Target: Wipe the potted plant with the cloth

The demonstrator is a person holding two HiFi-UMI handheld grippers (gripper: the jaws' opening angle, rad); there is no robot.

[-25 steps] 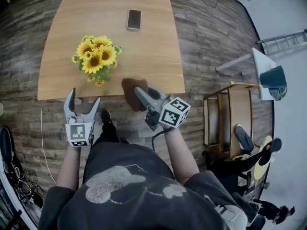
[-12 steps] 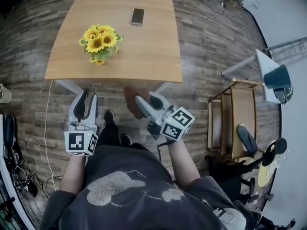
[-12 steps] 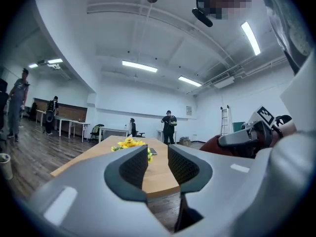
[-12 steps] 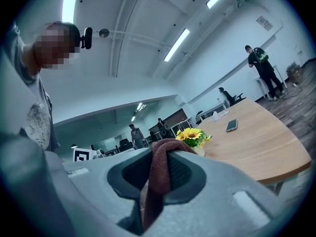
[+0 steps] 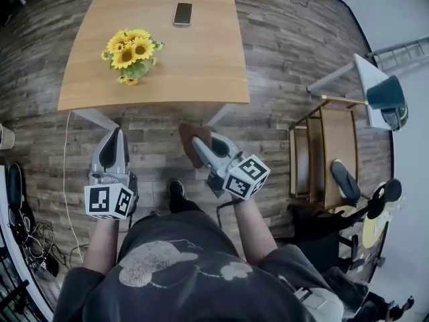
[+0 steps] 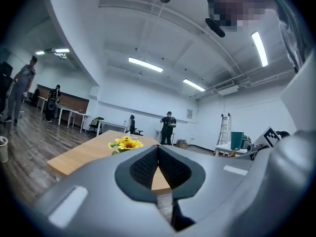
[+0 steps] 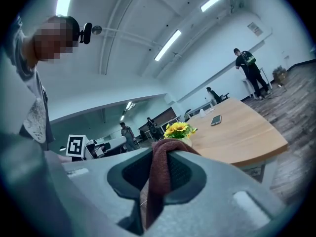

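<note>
The potted plant (image 5: 129,54), a small pot of yellow sunflowers, stands on the left part of the wooden table (image 5: 201,66). Both grippers hang over the floor on the near side of the table edge, well short of the plant. My right gripper (image 5: 201,141) is shut on a brown cloth (image 5: 188,143), which drapes down between its pads (image 7: 159,181). My left gripper (image 5: 114,138) has just been closing and is shut with nothing between its jaws. The plant (image 6: 125,143) shows past the left gripper's tips (image 6: 158,151), and the plant (image 7: 178,129) also shows beyond the right gripper's tips.
A phone (image 5: 182,13) lies on the table beyond the plant. A wooden shelf cart (image 5: 322,159) stands to the right, a teal bin (image 5: 383,98) behind it. Cables (image 5: 30,247) lie on the floor at the left. Several people stand far off in the room.
Both grippers have drawn back from the table edge to over the floor. The left gripper's jaws went from wide open to shut. The cloth stays in the right gripper.
</note>
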